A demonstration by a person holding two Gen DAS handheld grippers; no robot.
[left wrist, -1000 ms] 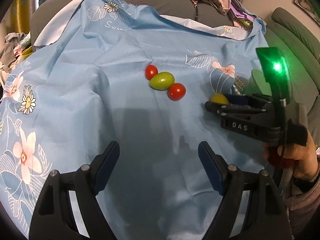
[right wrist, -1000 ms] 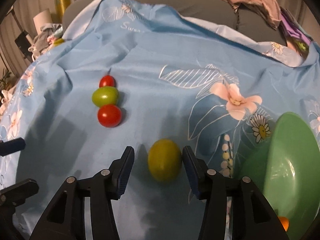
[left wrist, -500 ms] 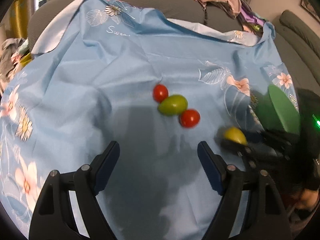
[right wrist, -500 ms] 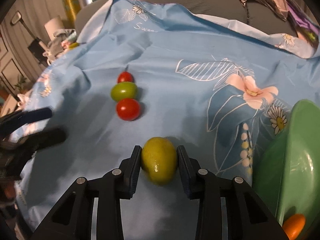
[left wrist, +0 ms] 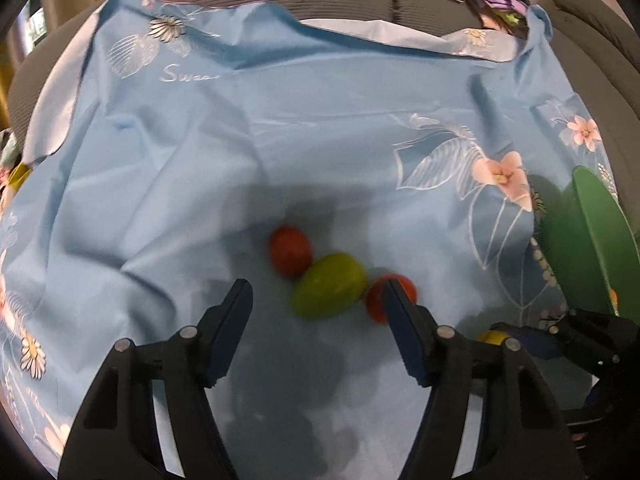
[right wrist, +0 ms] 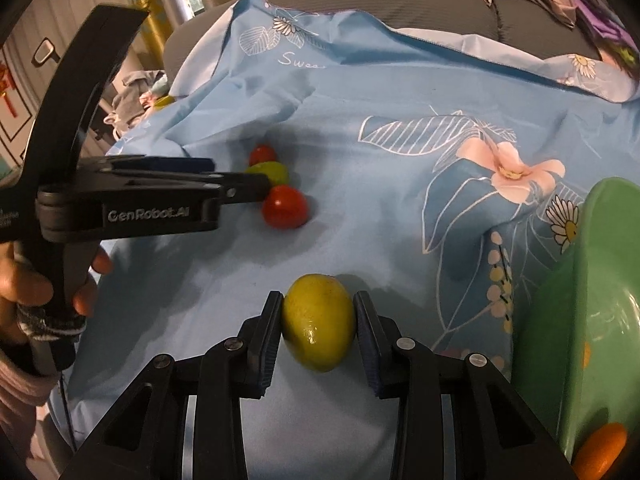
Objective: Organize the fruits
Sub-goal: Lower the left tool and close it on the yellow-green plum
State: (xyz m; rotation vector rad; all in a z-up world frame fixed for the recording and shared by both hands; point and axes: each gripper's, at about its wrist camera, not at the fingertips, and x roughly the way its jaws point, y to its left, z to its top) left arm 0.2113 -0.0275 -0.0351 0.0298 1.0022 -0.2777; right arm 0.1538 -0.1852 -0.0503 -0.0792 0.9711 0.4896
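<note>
Right wrist view alone shows right gripper (right wrist: 318, 326) clamping yellow fruit (right wrist: 318, 322); left gripper (left wrist: 316, 312) closing, empty.

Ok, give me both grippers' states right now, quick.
Left gripper: jaws closing, nothing gripped; the green fruit lies just ahead of them.
Right gripper: shut on the yellow fruit.

Right gripper (right wrist: 318, 320) clamped on a yellow lemon (right wrist: 318, 322).
Left gripper (right wrist: 240, 184) closing by the green fruit (right wrist: 272, 171), which lies between two red tomatoes (right wrist: 285, 206); green bowl (right wrist: 580, 320) at right.
</note>
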